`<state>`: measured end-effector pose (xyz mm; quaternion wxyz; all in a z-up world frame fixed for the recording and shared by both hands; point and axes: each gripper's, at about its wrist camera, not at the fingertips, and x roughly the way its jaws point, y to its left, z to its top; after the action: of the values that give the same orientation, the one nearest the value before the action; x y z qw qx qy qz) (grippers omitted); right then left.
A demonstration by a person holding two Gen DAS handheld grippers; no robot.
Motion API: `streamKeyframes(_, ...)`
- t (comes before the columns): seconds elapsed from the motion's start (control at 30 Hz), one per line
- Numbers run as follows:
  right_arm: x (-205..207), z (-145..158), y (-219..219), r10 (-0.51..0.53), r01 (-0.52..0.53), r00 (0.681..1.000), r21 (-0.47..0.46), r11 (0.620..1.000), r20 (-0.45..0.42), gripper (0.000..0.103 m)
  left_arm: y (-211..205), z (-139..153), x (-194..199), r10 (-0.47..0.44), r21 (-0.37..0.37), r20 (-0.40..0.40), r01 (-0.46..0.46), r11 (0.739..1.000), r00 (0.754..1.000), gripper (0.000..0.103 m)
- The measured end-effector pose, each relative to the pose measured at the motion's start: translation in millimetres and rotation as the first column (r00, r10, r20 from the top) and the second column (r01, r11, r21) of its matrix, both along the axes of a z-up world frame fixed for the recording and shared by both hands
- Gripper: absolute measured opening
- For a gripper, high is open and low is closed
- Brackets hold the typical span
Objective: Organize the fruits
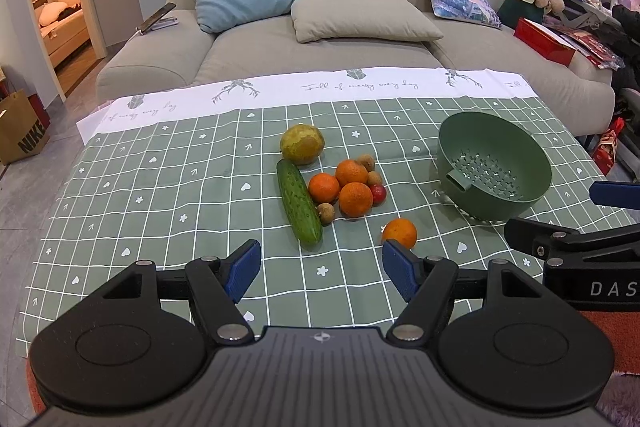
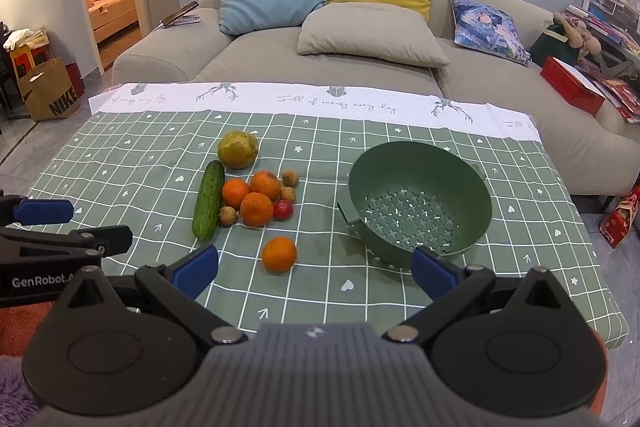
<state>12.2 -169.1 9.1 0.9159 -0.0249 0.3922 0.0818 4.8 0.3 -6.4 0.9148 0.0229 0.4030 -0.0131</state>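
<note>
Fruits (image 2: 256, 195) lie beside the colander (image 2: 420, 199); left tool (image 1: 322, 267) and right tool (image 2: 316, 273) gape empty.

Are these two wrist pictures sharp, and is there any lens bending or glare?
Left wrist view: sharp, fisheye bows the green checked tablecloth grid, corners dark. Right wrist view: equally sharp, soft light, faint shadow beside the green perforated plastic colander, no glare.

Fruit lies clustered on a green checked tablecloth (image 1: 160, 187) before a beige sofa (image 1: 248, 59): a cucumber (image 1: 299, 205), a yellow-green pear (image 1: 301, 143), three oranges touching one another (image 1: 344, 185), and a lone orange (image 1: 400, 233) nearer the camera. A green colander (image 1: 494, 163) sits tilted to the right. The left gripper (image 1: 320, 269) hovers with jaws spread wide and nothing between them.
</note>
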Motion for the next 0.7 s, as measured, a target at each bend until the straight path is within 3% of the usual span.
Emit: streamKeyframes(0.7, 1.9, -2.0, -0.7, 0.000, 0.001, 1.000, 0.003, 1.000, -0.012, 0.098, -0.6, 0.2, 1.1, 0.001, 0.002, -0.005, -0.001, 1.000, 1.000, 0.081)
